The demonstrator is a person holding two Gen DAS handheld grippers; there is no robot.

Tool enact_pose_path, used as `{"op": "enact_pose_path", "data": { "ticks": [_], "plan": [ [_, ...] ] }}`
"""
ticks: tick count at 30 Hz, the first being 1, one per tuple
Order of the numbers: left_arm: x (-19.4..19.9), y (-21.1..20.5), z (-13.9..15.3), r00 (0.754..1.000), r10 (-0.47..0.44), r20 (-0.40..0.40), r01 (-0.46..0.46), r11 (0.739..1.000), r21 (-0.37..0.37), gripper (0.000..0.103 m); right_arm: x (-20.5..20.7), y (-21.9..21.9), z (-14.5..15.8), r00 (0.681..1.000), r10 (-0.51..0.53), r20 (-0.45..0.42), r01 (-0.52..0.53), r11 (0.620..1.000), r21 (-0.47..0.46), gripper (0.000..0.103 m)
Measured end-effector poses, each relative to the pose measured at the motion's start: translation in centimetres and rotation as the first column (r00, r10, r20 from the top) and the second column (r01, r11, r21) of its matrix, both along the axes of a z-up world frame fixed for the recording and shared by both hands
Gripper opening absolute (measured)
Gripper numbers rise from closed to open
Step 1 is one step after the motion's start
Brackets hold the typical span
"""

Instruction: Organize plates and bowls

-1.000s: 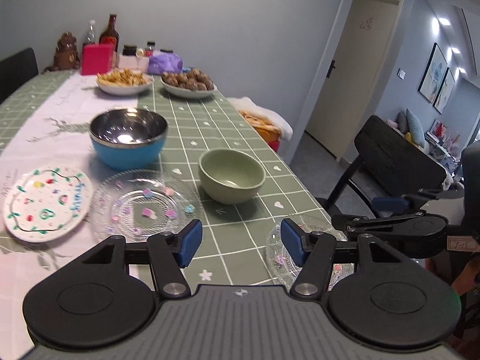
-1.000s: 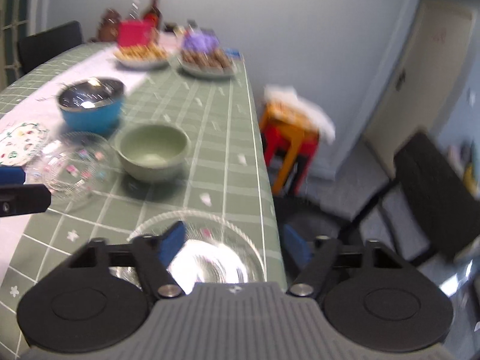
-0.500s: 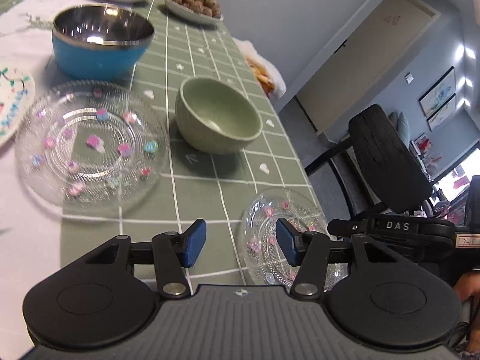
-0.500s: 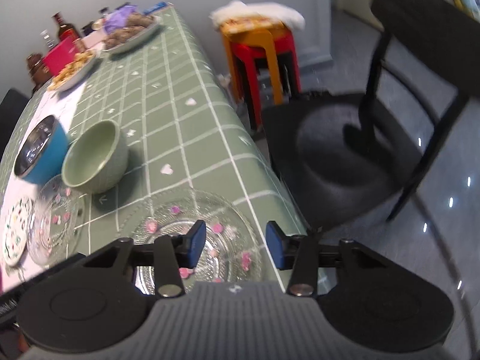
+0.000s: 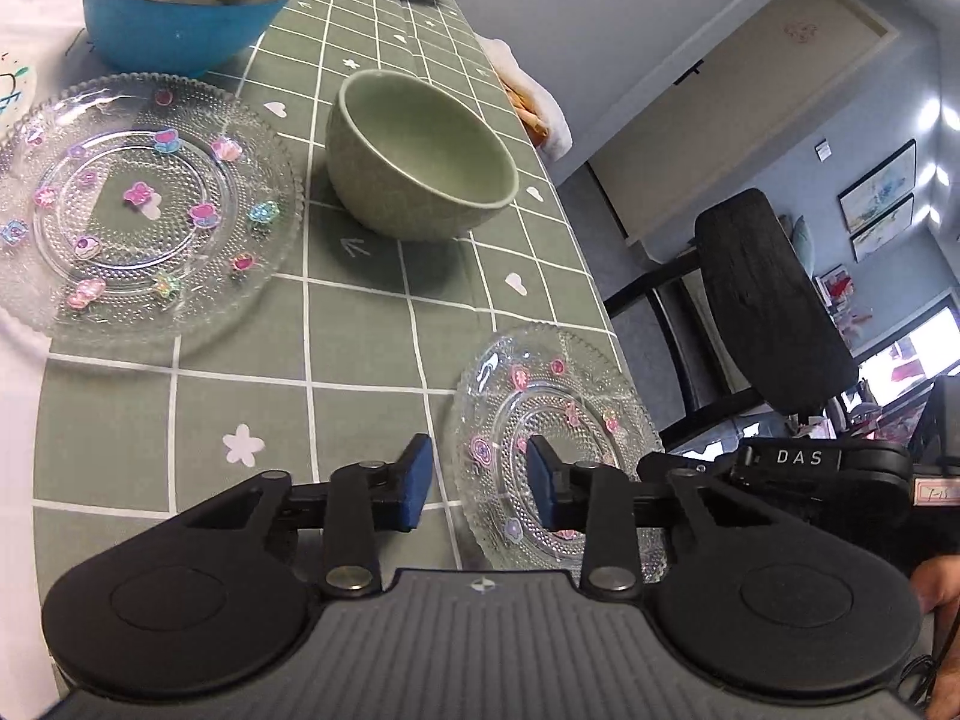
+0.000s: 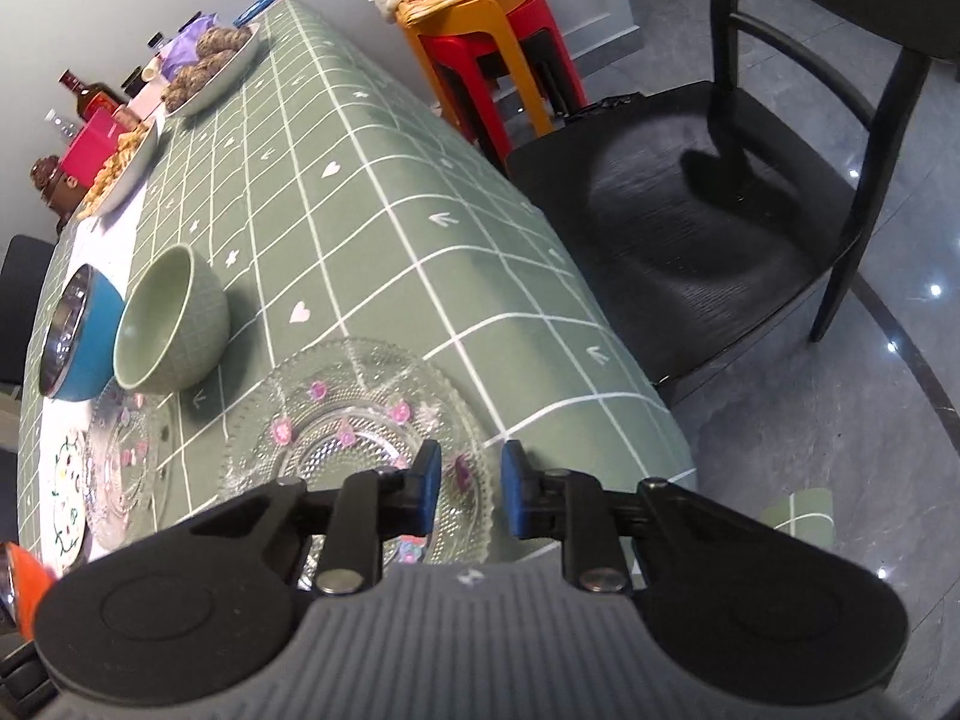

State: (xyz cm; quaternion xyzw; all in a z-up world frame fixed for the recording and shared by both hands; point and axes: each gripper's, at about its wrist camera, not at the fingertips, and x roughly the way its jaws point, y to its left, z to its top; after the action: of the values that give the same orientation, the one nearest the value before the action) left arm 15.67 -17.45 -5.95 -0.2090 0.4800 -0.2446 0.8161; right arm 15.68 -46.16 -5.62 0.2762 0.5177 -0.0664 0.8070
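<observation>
A small glass plate with pink flowers point(image 5: 558, 414) lies at the table's right edge; it also shows in the right wrist view point(image 6: 360, 420). My left gripper point(image 5: 474, 489) is open, its jaws straddling the plate's near left rim. My right gripper point(image 6: 471, 489) is open, its jaws straddling the plate's right rim, apart from the glass. A larger glass plate point(image 5: 138, 204) lies to the left. A green bowl point(image 5: 420, 156) and a blue bowl with a steel lining point(image 5: 186, 0) stand behind. A painted white plate point(image 6: 66, 498) lies at the far left.
The table point(image 5: 360, 324) has a green checked cloth. Two dishes of food point(image 6: 210, 66) and bottles point(image 6: 84, 96) stand at its far end. A black chair point(image 6: 720, 228) and stacked red and orange stools point(image 6: 492, 54) stand beside the table's right edge.
Both grippers have moved down and closer to the small glass plate. Their jaws have narrowed a little and now straddle its rim on either side.
</observation>
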Motion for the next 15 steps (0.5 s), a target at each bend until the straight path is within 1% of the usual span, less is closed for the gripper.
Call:
{"op": "enact_pose_path", "data": {
  "ticks": [3, 4, 5, 6, 8, 12, 15],
  "plan": [
    [-0.1, -0.2, -0.2, 1.0, 0.011, 0.002, -0.011, 1.0, 0.018, 0.02, 0.2, 0.3, 0.1, 1.0, 0.022, -0.003, -0.022, 1.0, -0.014, 0.019],
    [-0.1, -0.2, -0.2, 1.0, 0.016, 0.004, -0.016, 1.0, 0.025, 0.018, 0.1, 0.3, 0.0, 1.0, 0.021, -0.004, -0.021, 1.0, -0.014, 0.017],
    [-0.1, -0.2, -0.2, 1.0, 0.017, 0.006, -0.017, 0.999, 0.028, 0.011, 0.1, 0.2, 0.0, 1.0, 0.018, -0.005, -0.018, 1.0, -0.013, 0.016],
    [-0.1, -0.2, -0.2, 1.0, 0.018, 0.004, -0.018, 1.0, 0.025, 0.01, 0.1, 0.1, 0.0, 1.0, 0.016, -0.006, -0.016, 1.0, -0.012, 0.014],
    [-0.1, -0.2, -0.2, 1.0, 0.023, 0.005, -0.023, 0.999, 0.026, 0.009, 0.0, 0.0, -0.1, 1.0, 0.015, -0.004, -0.015, 1.0, -0.008, 0.013],
    [-0.6, -0.3, 0.3, 0.998, 0.038, 0.043, -0.04, 0.997, 0.061, 0.01, -0.2, 0.3, 0.2, 0.999, 0.044, 0.005, -0.044, 0.999, -0.012, 0.011],
    [-0.8, 0.6, 0.7, 0.997, 0.05, 0.051, -0.052, 0.998, 0.043, 0.01, -0.3, 0.4, 0.5, 0.998, 0.06, 0.024, -0.06, 0.998, -0.001, 0.009]
  ]
}}
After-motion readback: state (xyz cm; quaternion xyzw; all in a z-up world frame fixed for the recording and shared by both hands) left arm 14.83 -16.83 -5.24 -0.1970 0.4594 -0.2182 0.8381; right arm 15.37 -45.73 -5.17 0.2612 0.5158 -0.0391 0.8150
